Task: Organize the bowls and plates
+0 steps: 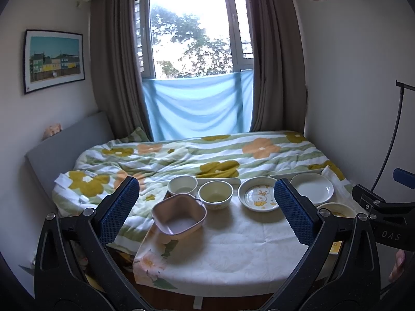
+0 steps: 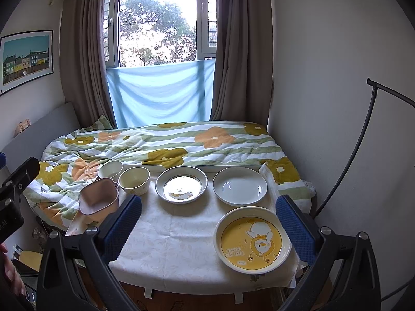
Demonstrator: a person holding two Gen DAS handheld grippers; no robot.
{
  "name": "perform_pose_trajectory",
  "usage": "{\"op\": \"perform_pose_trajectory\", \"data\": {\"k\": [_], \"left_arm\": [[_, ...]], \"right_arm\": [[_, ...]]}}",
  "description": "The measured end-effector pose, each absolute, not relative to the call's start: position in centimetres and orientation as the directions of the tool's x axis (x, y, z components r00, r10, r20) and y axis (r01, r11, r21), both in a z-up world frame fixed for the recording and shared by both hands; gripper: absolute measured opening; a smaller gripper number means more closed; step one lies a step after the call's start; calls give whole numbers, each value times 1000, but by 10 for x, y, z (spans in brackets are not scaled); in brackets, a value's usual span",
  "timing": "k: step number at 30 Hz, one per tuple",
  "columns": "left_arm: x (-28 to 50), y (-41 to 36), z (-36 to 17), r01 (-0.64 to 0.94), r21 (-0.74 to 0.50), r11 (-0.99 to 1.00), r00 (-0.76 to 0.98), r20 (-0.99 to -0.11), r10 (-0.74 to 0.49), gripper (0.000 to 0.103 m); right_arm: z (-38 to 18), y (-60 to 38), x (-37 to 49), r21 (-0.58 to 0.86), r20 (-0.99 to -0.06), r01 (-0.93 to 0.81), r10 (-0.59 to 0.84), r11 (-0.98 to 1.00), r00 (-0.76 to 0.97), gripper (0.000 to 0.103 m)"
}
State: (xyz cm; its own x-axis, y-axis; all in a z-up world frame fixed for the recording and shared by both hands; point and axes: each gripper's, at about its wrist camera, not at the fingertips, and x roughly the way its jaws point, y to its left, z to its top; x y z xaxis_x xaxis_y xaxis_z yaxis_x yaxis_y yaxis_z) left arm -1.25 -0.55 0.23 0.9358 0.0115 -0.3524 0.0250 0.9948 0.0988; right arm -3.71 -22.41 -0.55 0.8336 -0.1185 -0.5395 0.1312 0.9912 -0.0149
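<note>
On the white-clothed table stand a pink square bowl, a white bowl, a cream bowl, a duck-print plate, a plain white plate and a yellow duck plate. My left gripper is open and empty, held above the table's near side. My right gripper is open and empty, its right finger beside the yellow plate.
A bed with a flowered quilt lies right behind the table. Flat white trays lie at the table's back edge. A black stand pole rises on the right by the wall.
</note>
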Motion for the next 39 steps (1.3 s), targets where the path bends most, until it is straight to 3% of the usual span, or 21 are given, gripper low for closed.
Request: {"op": "perform_pose_trajectory", "data": {"k": [9,20,26,34,37,39], "left_arm": [[-13,-5,5,51,92,994,934,-357,-15,103],[33,-44,-10,255,99,962,866,-465,-181,103],[75,-93,-59,369,51,928,759,-592,-270,103],[125,-171,-166,518,-68,853,504,-781,-369,102],[139,-196,-205,553,-85,829,428,-825,-370,100],[146,-203,-224,567,-119,815,369,-848,-380,94]], "right_arm": [[0,-223,-42,-11,-540,145,-128,989,832,103],[-20,-266,-38,18,-624,244,-180,969,761,103],[-62,-322,-30,68,-693,259,-141,963,707,103],[-144,-403,-2,191,-789,243,1,951,615,102],[-175,-425,10,254,-808,216,84,943,583,87],[-194,-438,17,291,-821,216,127,932,557,82]]}}
